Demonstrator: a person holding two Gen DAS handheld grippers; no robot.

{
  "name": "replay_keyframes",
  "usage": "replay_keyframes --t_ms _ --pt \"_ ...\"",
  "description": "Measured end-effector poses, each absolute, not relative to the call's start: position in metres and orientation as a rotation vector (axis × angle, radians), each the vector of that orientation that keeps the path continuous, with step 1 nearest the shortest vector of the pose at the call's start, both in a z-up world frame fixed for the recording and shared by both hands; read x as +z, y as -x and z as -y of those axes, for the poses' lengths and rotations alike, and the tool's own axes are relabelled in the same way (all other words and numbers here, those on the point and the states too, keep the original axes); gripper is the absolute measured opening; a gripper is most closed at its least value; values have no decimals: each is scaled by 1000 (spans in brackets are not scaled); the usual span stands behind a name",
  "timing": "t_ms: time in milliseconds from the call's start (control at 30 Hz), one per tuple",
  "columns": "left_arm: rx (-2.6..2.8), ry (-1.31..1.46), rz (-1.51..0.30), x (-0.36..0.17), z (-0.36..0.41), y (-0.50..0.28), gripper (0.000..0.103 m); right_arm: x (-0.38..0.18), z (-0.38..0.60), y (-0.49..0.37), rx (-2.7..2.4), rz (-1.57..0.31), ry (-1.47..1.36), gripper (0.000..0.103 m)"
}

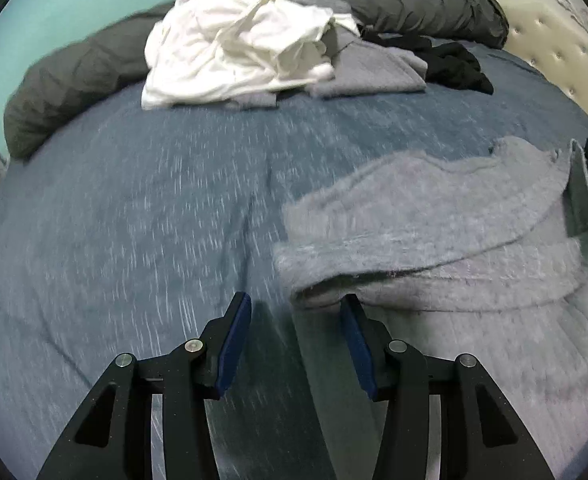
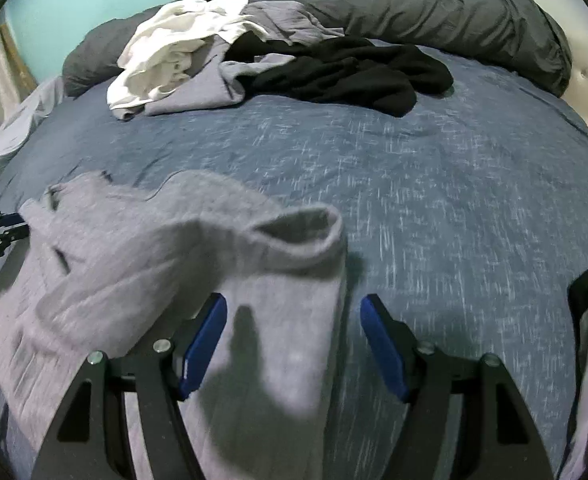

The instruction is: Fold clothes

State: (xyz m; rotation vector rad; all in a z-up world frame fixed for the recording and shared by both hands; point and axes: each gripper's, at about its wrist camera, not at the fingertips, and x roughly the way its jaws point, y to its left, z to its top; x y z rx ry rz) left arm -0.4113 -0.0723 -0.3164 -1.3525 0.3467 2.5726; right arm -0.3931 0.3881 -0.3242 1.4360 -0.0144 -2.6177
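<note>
A light grey fleece garment (image 1: pixel 434 232) lies partly folded on the blue bedsheet (image 1: pixel 154 220), its top layer doubled over. My left gripper (image 1: pixel 296 304) stands open at the garment's left edge. Its right fingertip touches the fold, and only sheet and shadow show between its blue pads (image 1: pixel 234 344). In the right wrist view the same garment (image 2: pixel 154 240) spreads under my right gripper (image 2: pixel 294 304), which is open. Cloth lies between its pads (image 2: pixel 382 344) without being pinched and drapes against the left finger. Each gripper shows at the edge of the other's view.
At the back of the bed lies a heap of white clothes (image 1: pixel 234 48), a grey garment (image 1: pixel 370 68) and a black one (image 2: pixel 354 68). A rolled dark grey duvet (image 2: pixel 414 4) lines the far edge. A tufted headboard (image 1: pixel 554 40) stands at the right.
</note>
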Motion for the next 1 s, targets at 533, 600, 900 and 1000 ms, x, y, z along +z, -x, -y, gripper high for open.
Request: replay_keyframes --t_ms 533,600,900,1000 --pt "2561 1382 37 -321 91 451 57 -330 -407 424 -2673 237 -1401 45" --pt "2558 1381 33 -325 90 449 57 -332 -406 423 -2661 218 -1409 45" --pt "2551 1336 -44 -321 77 441 15 -333 -398 424 -2684 118 -1410 21" --pt "2581 1306 -3 -312 85 436 8 -329 -397 420 -2703 85 -1376 13"
